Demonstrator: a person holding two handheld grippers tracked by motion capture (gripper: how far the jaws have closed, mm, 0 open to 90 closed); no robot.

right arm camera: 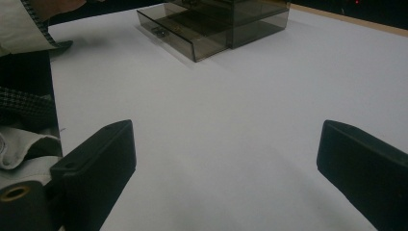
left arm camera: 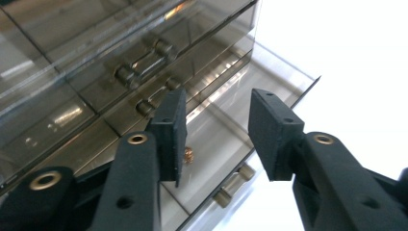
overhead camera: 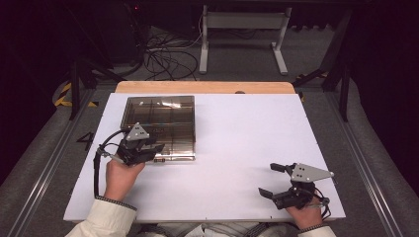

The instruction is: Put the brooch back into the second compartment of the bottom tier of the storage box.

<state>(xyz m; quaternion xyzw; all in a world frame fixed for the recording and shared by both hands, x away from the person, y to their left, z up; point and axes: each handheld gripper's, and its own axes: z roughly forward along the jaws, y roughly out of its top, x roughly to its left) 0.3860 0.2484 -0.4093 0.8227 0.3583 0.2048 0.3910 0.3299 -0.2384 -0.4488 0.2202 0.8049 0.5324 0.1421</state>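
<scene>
A smoky clear plastic drawer box (overhead camera: 160,116) stands on the white table at the back left. Its bottom drawer (overhead camera: 174,157) is pulled out toward me. My left gripper (overhead camera: 157,150) hovers just over that drawer's front, jaws apart and nothing pressed between them. In the left gripper view the left gripper (left arm camera: 217,98) points down into the open drawer (left arm camera: 226,127), where a small brass-coloured item (left arm camera: 188,155) peeks out beside one pad. The drawer's bar handle (left arm camera: 234,185) lies below the jaws. My right gripper (overhead camera: 267,178) rests wide open near the front right.
Two closed drawers with bar handles (left arm camera: 144,62) sit above the open one. In the right gripper view the right gripper (right arm camera: 226,132) faces bare white table (right arm camera: 231,96), with the drawer box (right arm camera: 231,19) far off. A cream sleeve (overhead camera: 111,219) comes in at the front left.
</scene>
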